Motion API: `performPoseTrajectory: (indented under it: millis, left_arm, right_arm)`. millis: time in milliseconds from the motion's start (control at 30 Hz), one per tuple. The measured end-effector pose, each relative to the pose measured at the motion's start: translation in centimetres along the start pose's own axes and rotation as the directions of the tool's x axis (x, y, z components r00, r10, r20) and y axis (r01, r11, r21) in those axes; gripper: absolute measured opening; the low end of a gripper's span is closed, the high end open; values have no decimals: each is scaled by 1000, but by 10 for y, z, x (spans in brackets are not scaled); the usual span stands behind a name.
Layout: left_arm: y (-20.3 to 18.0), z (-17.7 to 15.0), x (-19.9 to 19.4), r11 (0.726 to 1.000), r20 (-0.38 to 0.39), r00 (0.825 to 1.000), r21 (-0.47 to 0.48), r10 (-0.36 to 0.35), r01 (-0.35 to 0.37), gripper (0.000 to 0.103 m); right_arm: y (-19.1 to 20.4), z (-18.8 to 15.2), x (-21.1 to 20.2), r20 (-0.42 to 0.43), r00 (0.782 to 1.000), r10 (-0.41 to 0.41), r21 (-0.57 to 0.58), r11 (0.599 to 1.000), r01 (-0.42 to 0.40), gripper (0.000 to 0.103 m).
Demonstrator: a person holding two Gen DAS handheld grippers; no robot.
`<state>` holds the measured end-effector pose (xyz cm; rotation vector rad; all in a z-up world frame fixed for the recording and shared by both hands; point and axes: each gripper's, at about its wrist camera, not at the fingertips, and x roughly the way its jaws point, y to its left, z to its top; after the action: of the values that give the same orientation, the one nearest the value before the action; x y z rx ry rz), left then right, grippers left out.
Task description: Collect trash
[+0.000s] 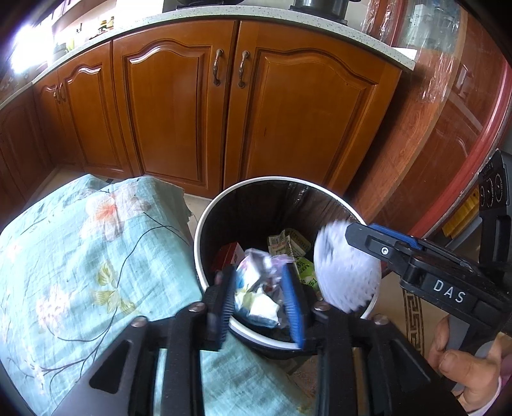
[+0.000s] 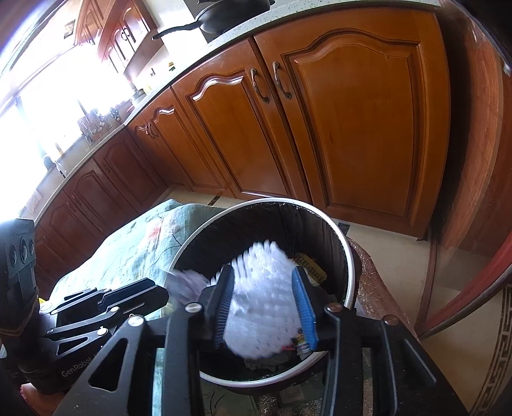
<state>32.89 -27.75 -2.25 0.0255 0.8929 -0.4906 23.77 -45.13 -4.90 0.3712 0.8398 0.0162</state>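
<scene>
A round bin [image 1: 204, 224] with a white rim and black liner stands on the floor and holds several wrappers [image 1: 289, 244]. My left gripper [image 1: 260, 288] is shut on a crumpled wrapper [image 1: 256, 284] over the bin's near edge. My right gripper [image 2: 264, 289] is shut on a white foam net sleeve [image 2: 259, 304] over the bin [image 2: 347, 256]. The sleeve [image 1: 342, 268] is blurred in the left wrist view, where the right gripper's finger [image 1: 377, 244] reaches in from the right. The left gripper's body [image 2: 105, 304] shows at lower left in the right wrist view.
A table with a light blue floral cloth [image 1: 80, 256] stands left of the bin. Wooden kitchen cabinets [image 1: 256, 112] under a pale counter stand behind it. A glass-topped table with a red edge [image 1: 464, 144] is at the right. A frying pan [image 2: 224, 16] sits on the counter.
</scene>
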Motion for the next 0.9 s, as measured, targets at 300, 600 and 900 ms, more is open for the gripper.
performPoseTrajectory:
  millis: [300, 600, 900]
  left_arm:
    - [20, -23, -33, 996, 45, 999, -83, -11, 15, 68]
    - [51, -76, -90, 983, 131, 991, -181, -3, 27, 79]
    - [66, -138, -142, 973, 197, 977, -228, 80, -34, 88]
  right_arm:
    - [2, -8, -27, 63, 997, 41, 38, 998, -44, 81]
    - [26, -40, -54, 115, 991, 66, 54, 996, -73, 91]
    - [65, -92, -74, 128, 987, 92, 37, 995, -97, 96]
